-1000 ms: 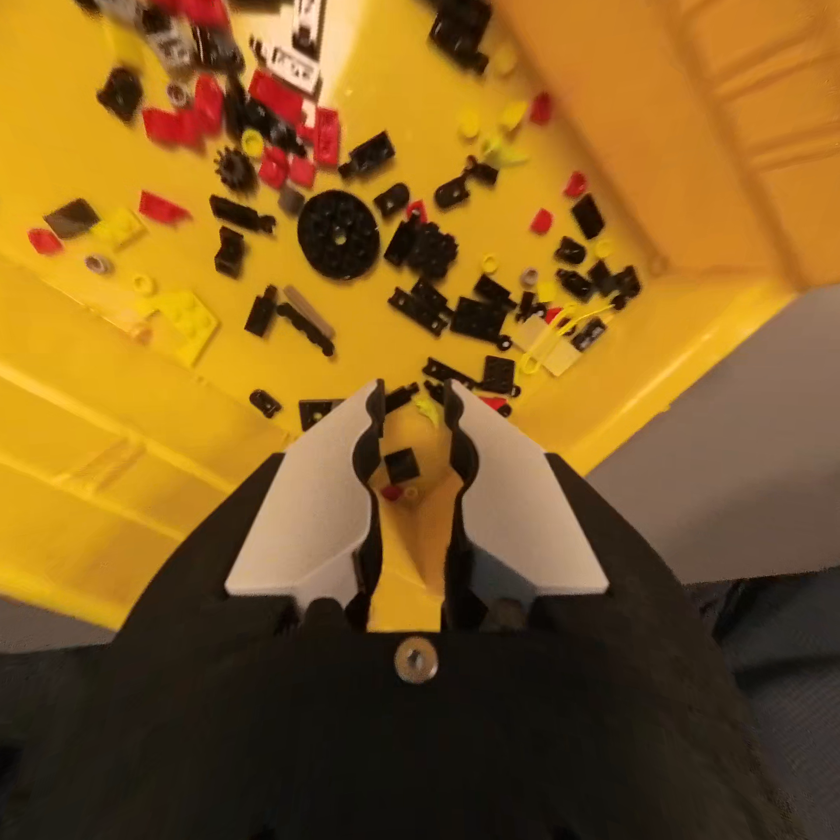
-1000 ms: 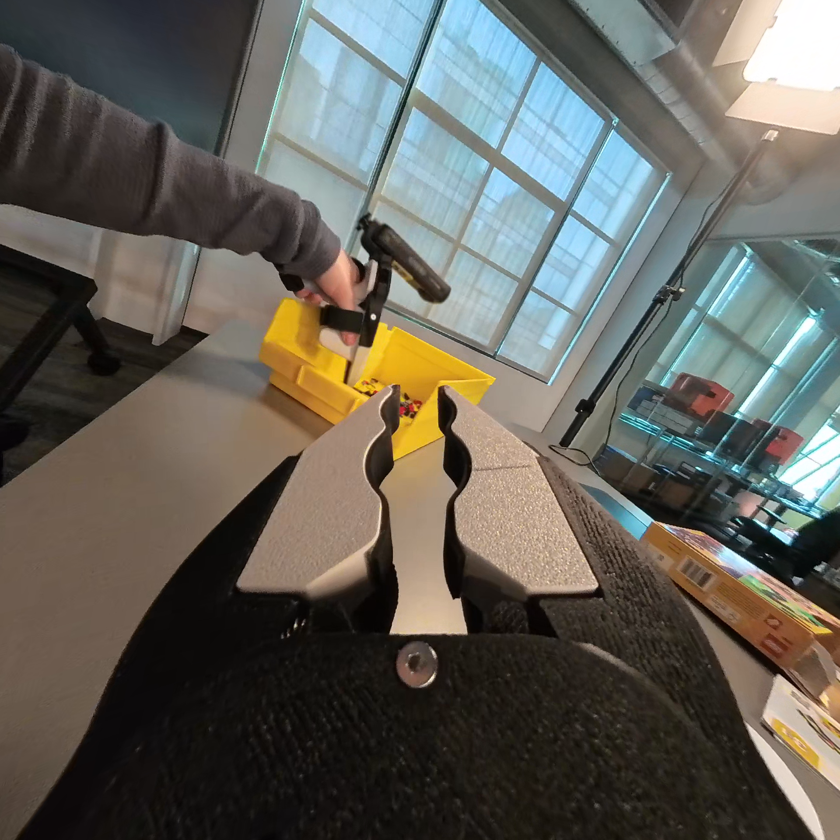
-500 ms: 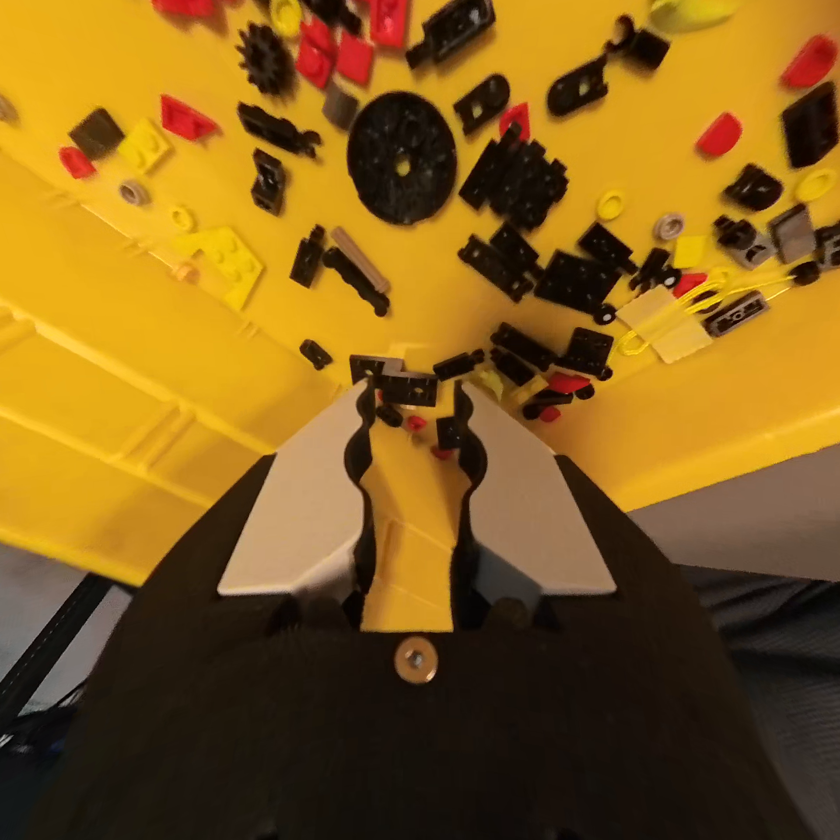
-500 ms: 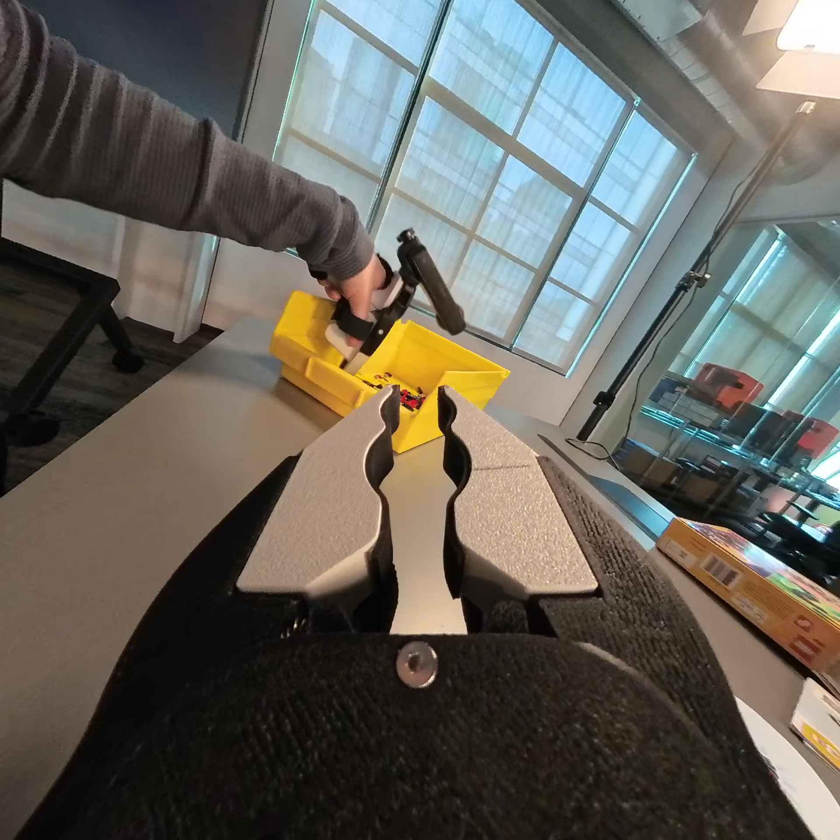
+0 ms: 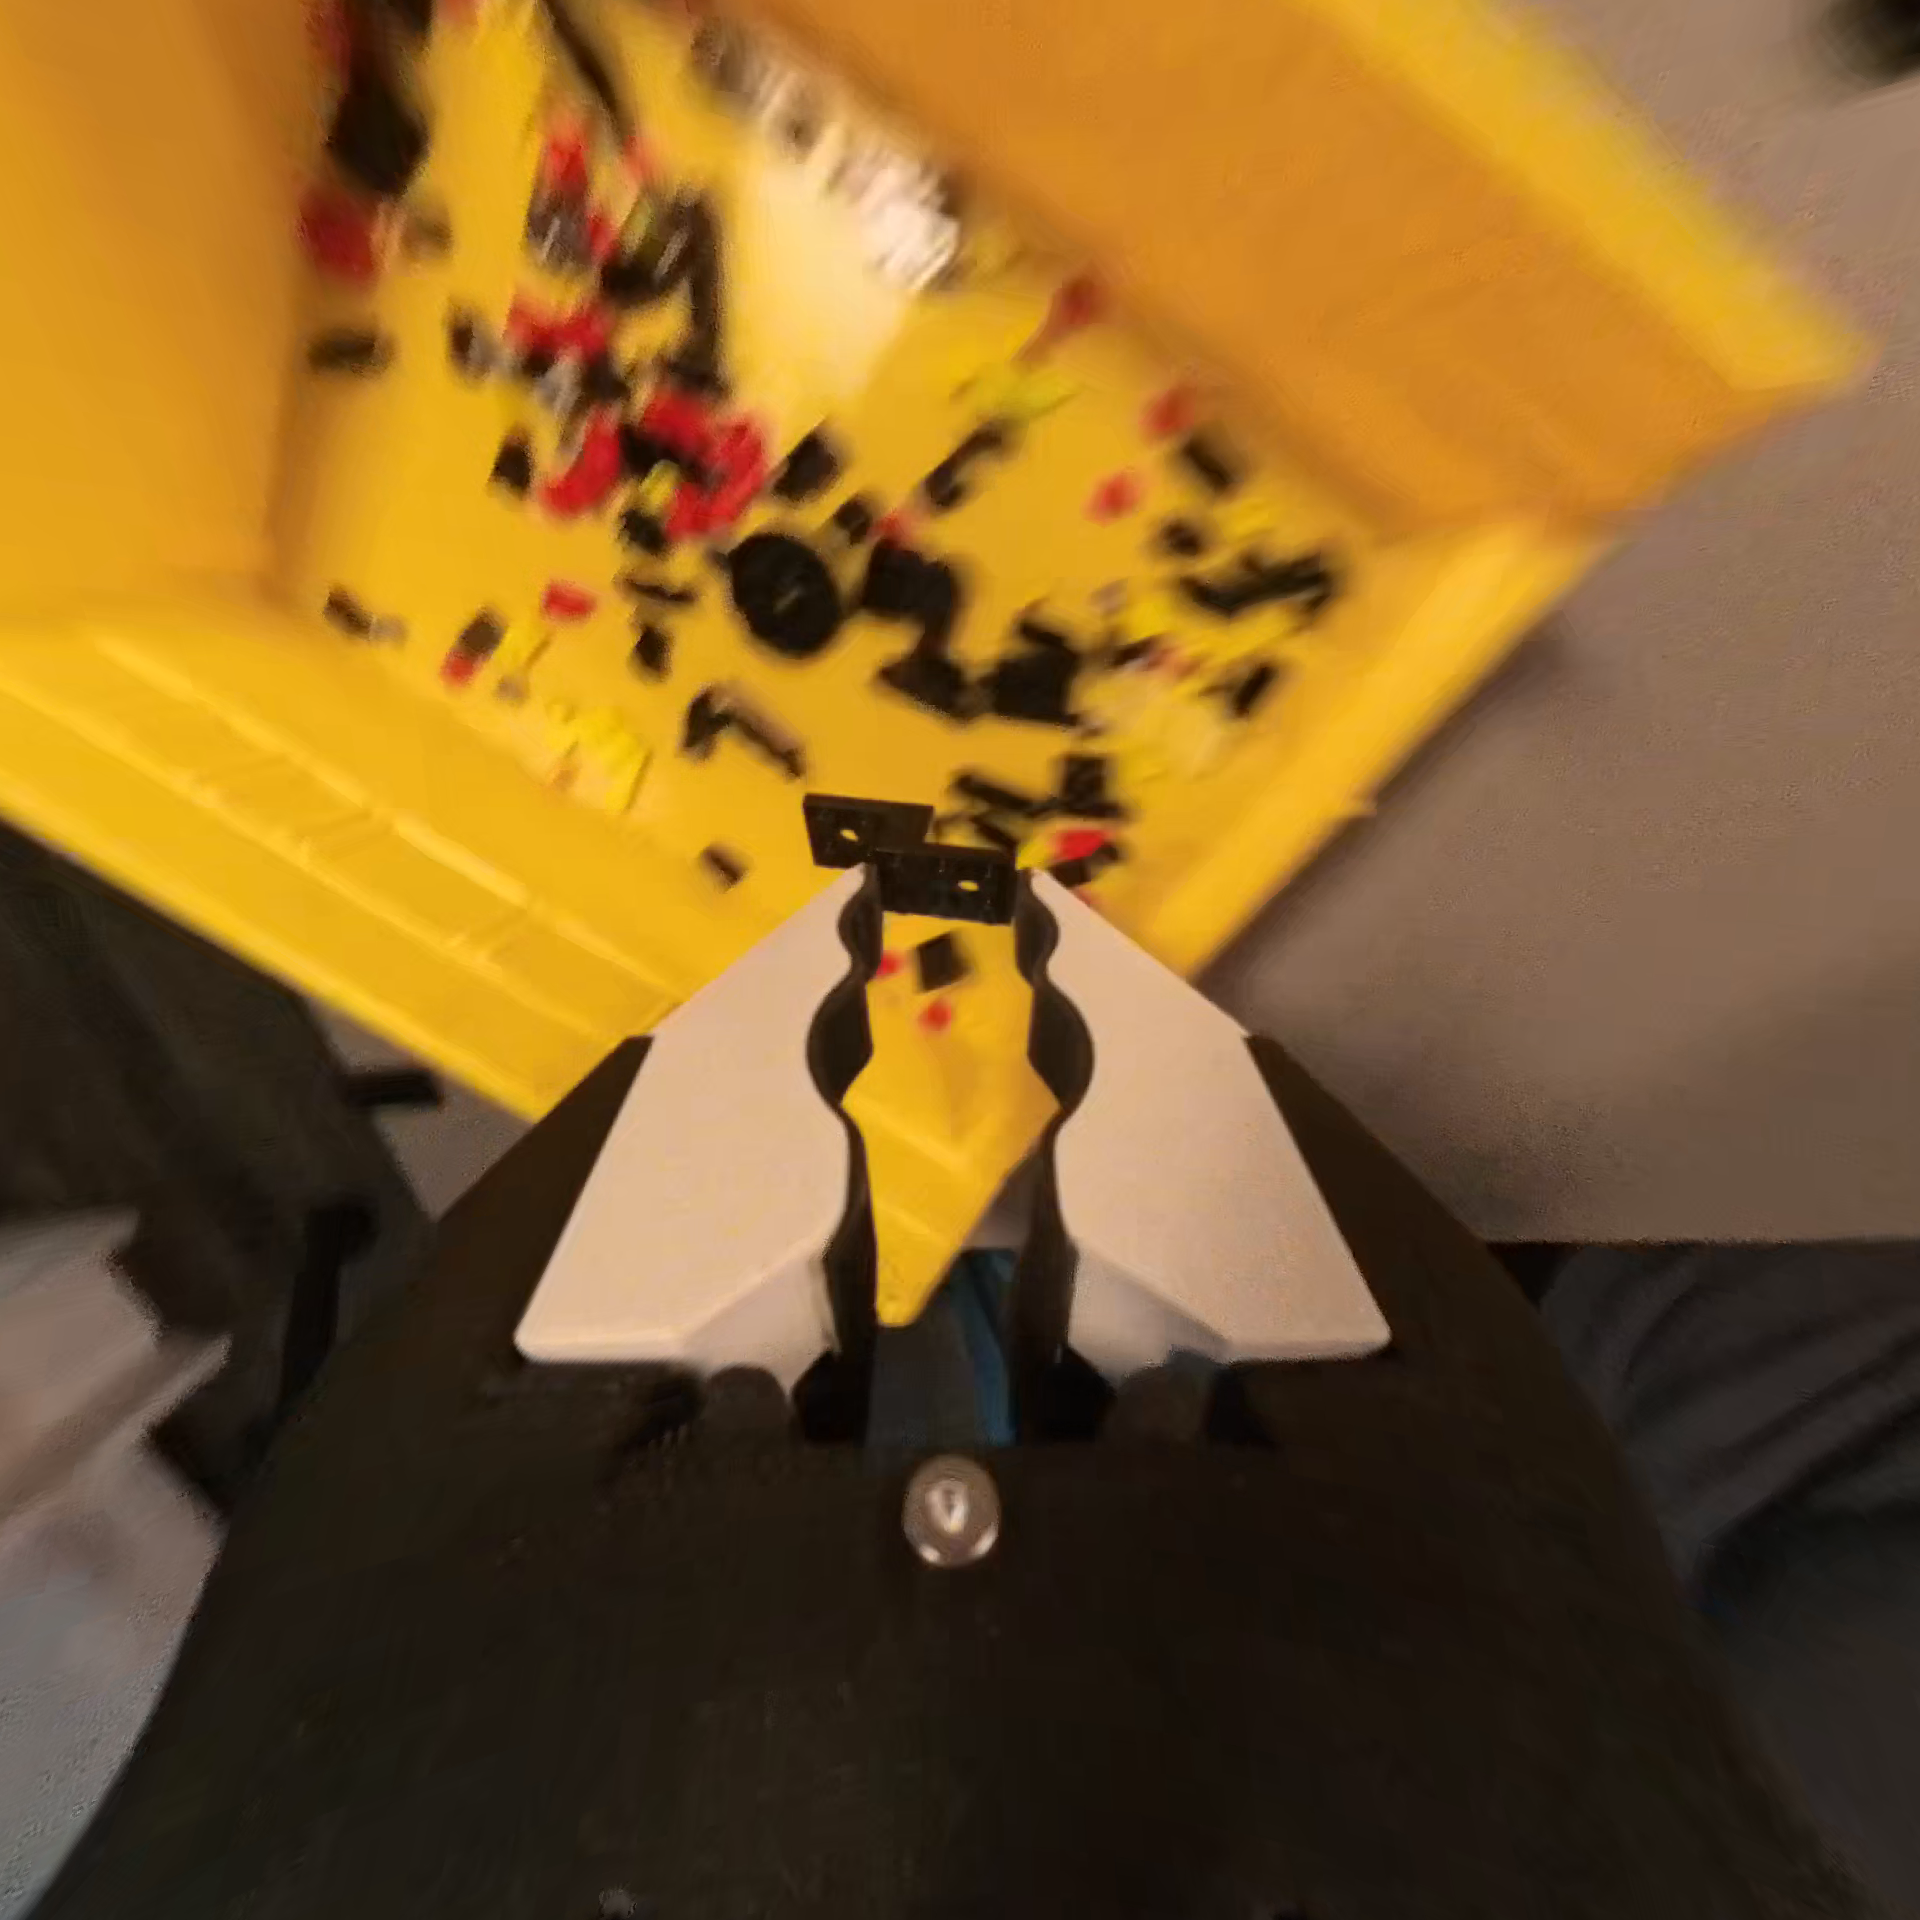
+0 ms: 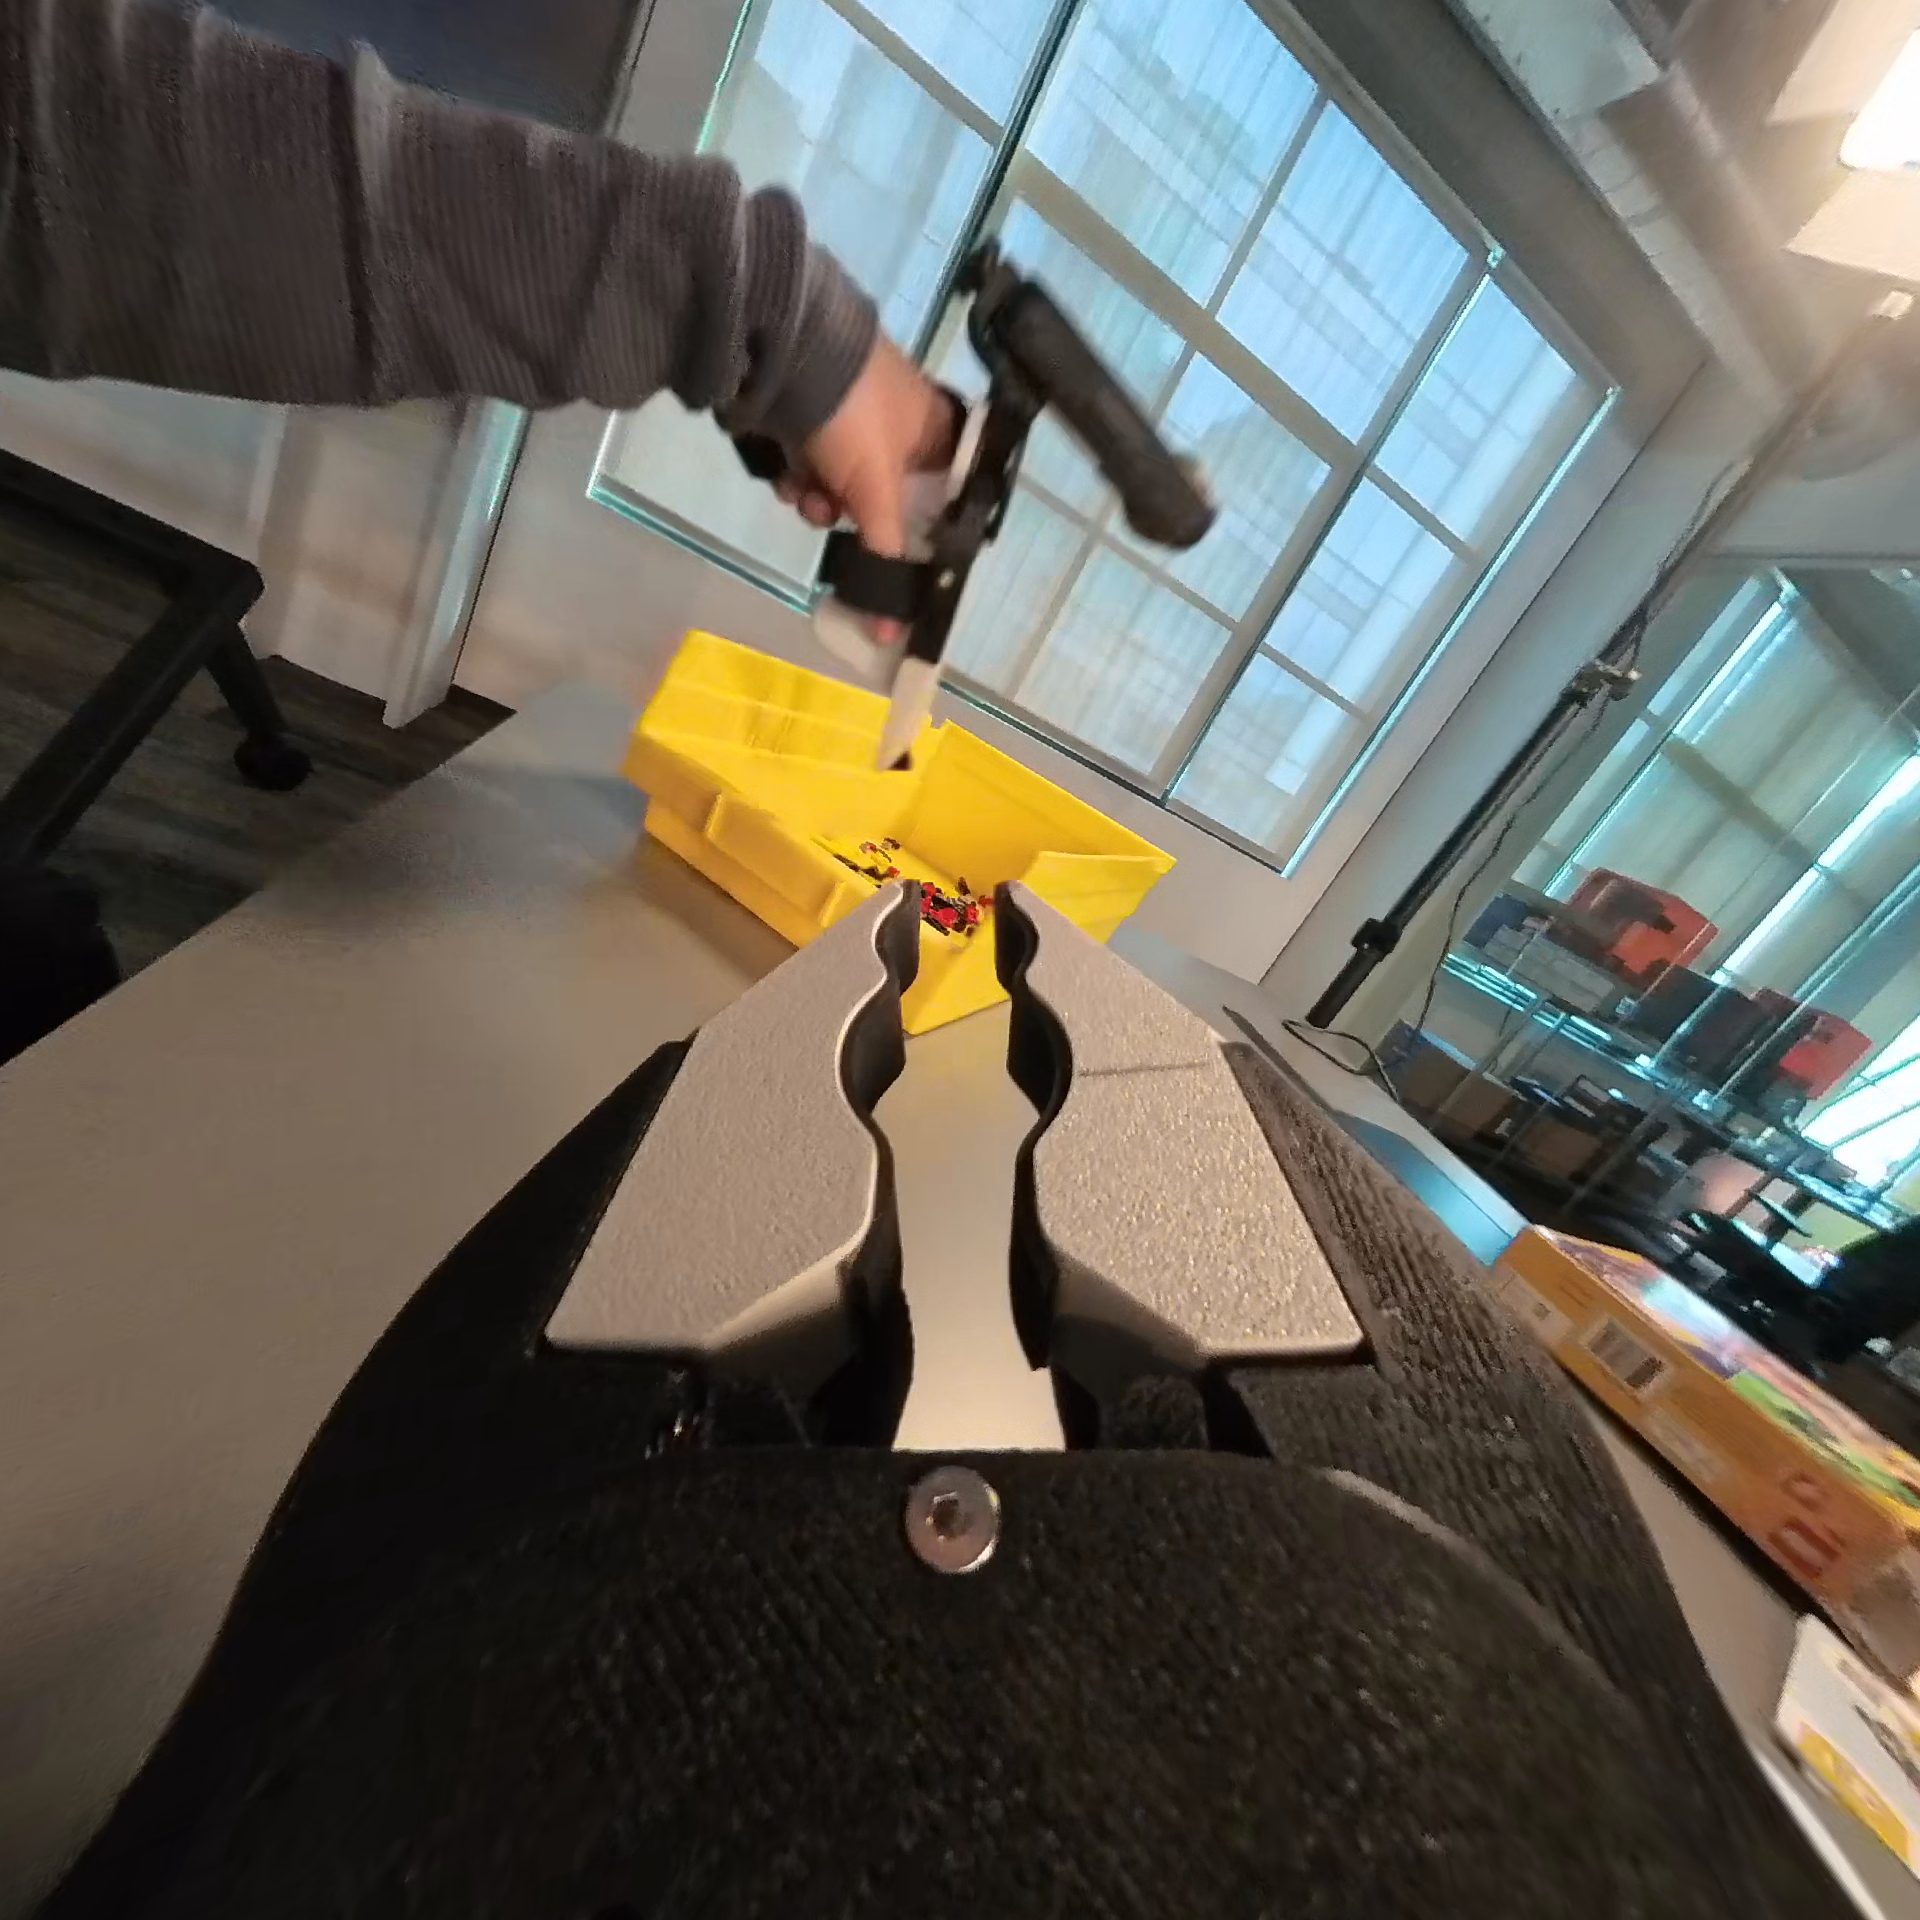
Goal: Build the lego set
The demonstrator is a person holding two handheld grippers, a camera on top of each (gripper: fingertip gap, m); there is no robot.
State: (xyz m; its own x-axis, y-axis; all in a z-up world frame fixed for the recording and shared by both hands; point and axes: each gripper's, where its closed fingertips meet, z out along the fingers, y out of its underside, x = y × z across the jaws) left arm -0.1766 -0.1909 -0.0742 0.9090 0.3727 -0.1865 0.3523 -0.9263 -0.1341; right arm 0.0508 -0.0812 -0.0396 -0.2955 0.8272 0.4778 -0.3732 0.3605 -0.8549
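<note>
- A small black flat plastic Lego plate piece (image 5: 914, 858), two thin plates stuck together in a step, sits clamped between the tips of the left gripper (image 5: 943, 894); half a second ago the same piece lay at the tips on the bin floor, and now it hangs in the air above it.
- In the right wrist view the left gripper (image 6: 902, 743) has risen well clear of the parts, its tips now about level with the bin's rim, where before they were down inside.
- My reading: the pick has succeeded and the piece is on its way out to the building spot; most of the build looks yet to be done.
- Below and beyond the left claw, the yellow plastic parts bin (image 5: 343, 852) holds a scatter of loose black, red and yellow Lego pieces (image 5: 790, 582), badly blurred by motion.
- The right gripper (image 6: 954, 906) hovers low over the grey table (image 6: 312, 1039), jaws parted and empty, pointing toward the bin as it did a second ago.
- To the right of that claw lies an orange cardboard Lego box (image 6: 1704, 1382), and nearer, a white booklet (image 6: 1849, 1735).
- Printing and a barcode patch show on the box, too blurred to read; no other writing is legible.
</note>
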